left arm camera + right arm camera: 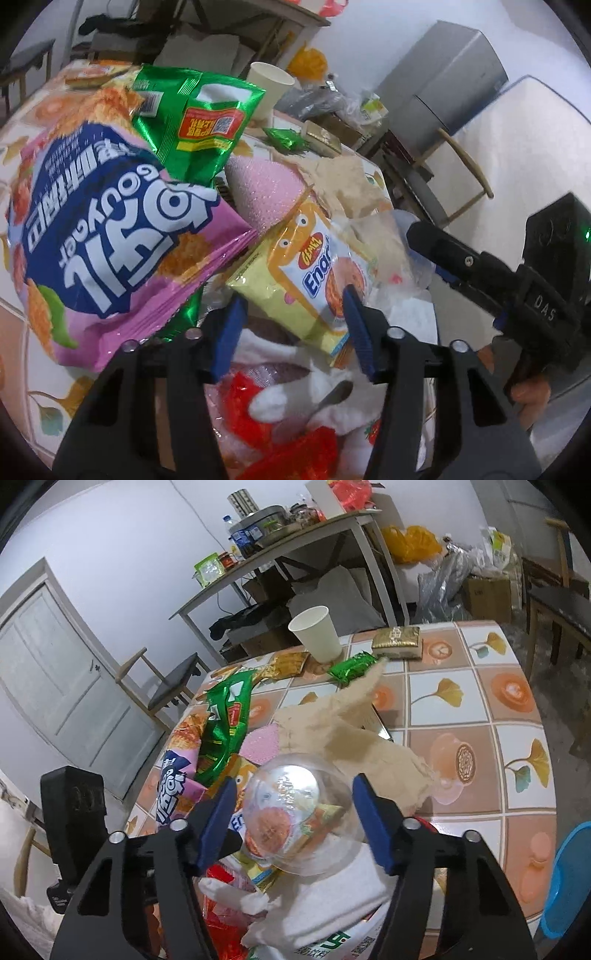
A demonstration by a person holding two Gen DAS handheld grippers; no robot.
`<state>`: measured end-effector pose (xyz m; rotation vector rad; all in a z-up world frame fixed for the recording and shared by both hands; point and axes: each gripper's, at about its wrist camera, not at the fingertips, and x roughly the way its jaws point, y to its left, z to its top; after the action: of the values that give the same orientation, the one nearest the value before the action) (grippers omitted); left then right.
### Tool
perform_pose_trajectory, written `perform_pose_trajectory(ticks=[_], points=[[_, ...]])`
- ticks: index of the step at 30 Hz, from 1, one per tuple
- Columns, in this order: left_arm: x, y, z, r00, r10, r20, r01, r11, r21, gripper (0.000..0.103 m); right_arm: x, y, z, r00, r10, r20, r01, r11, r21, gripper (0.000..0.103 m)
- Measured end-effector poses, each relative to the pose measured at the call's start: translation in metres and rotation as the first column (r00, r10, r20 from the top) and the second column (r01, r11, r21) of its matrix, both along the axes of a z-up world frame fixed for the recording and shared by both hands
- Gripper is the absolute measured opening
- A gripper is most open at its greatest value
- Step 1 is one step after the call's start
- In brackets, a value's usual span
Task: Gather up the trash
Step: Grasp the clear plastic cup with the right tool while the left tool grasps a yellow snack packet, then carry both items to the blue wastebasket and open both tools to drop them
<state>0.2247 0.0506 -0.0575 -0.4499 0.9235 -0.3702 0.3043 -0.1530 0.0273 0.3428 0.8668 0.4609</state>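
A heap of trash lies on the tiled tablecloth (476, 775). My left gripper (293, 328) is low over it, its blue pads on either side of a yellow snack packet (295, 284) that shows no squeeze. My right gripper (295, 823) straddles a clear plastic dome lid (299, 812), with a narrow gap at the left pad. One finger (443, 247) of the right gripper reaches in from the right. A big purple snack bag (122, 236) and a green bag (199, 122) lean on the pile's left side. White tissue (332, 893) and red plastic (295, 443) lie under the grippers.
Crumpled beige paper (351, 731) and a pink foam piece (258, 188) sit behind the pile. Farther back stand a paper cup (317, 635), a small green wrapper (351, 668) and a gold packet (397, 642). A blue tub (569, 882) is at the table's right edge.
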Motion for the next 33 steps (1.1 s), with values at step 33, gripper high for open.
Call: perform_pose_trajectory(ticks=[33], points=[[-0.09, -0.052, 0.124, 0.881, -0.11, 0.46, 0.03, 0.983, 0.178, 0.004, -0.099, -0.127, 0.052, 0.95, -0.292, 0.115, 0.25, 0.925, 0.285, 0.059]])
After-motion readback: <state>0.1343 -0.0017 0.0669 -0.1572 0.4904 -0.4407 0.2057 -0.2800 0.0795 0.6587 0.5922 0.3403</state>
